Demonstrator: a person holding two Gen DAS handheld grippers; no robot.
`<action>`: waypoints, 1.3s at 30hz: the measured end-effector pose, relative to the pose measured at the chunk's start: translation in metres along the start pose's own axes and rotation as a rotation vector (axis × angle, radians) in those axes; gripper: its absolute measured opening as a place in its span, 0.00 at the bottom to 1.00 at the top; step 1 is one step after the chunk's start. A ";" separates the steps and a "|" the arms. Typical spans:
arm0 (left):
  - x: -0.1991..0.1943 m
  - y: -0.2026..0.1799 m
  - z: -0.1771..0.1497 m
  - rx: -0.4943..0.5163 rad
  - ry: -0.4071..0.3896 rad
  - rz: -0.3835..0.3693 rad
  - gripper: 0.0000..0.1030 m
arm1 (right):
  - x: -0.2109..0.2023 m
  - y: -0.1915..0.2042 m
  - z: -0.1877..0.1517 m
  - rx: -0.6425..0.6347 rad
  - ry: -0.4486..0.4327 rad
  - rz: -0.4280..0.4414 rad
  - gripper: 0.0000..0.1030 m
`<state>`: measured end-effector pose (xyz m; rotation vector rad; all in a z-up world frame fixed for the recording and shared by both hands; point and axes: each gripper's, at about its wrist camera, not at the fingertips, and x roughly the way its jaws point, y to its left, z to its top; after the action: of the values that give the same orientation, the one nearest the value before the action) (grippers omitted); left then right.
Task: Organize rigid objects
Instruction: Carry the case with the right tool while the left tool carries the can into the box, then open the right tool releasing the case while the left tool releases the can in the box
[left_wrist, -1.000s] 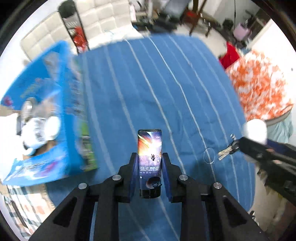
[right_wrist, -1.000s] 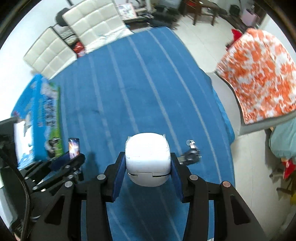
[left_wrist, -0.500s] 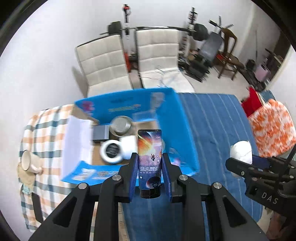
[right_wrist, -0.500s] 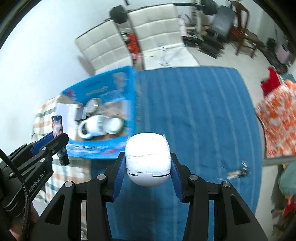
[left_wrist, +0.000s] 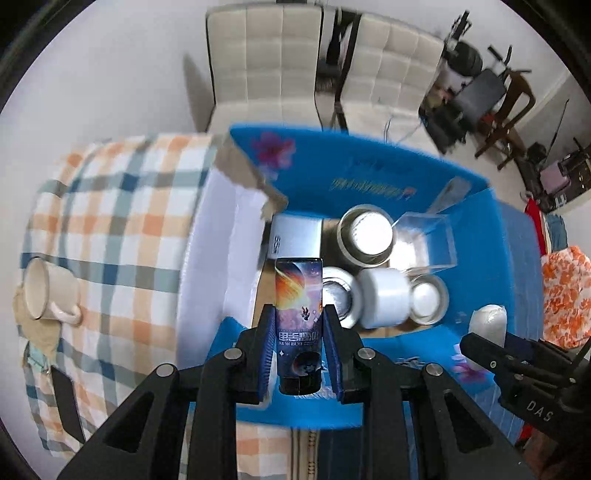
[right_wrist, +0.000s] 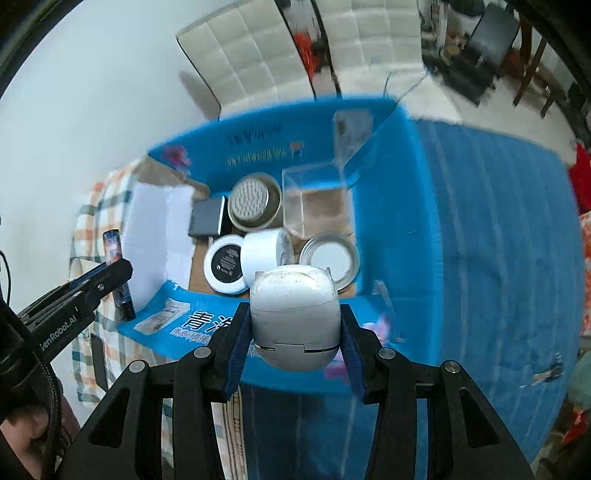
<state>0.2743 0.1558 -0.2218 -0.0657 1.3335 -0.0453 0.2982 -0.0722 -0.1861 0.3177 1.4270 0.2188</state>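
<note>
Rigid objects, sorting well under way. The blue box (right_wrist: 391, 177) already holds seven things: one grey flat case (right_wrist: 207, 217), one metal tin (right_wrist: 255, 201) beside it, one clear plastic cube (right_wrist: 317, 199) at the box's far right corner, one black-topped jar (right_wrist: 225, 264), one white roll (right_wrist: 264, 251), one silver lid (right_wrist: 330, 258) and one white card (right_wrist: 351, 127) leaning on the box's back wall. Two things remain in hand, both above the box's near edge: the left gripper (left_wrist: 299, 354) has its fingers clamped on one space-print tube (left_wrist: 299, 325); the right gripper (right_wrist: 293, 332) has its fingers closed partway around one white rounded case (right_wrist: 295, 314). Outside the box: one mug (left_wrist: 48, 291) to its left, one bunch of keys (right_wrist: 546, 373) to its right.
</note>
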 end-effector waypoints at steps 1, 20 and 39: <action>0.010 0.002 0.003 0.002 0.022 -0.004 0.22 | 0.010 0.000 0.001 0.001 0.019 -0.003 0.47; 0.091 0.006 -0.005 0.083 0.197 0.029 0.22 | 0.110 0.005 0.006 -0.012 0.184 -0.129 0.48; 0.043 0.007 -0.020 0.014 0.129 0.058 0.83 | 0.081 0.007 0.000 -0.055 0.152 -0.155 0.88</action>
<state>0.2653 0.1593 -0.2689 -0.0124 1.4632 -0.0100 0.3094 -0.0382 -0.2591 0.1464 1.5854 0.1579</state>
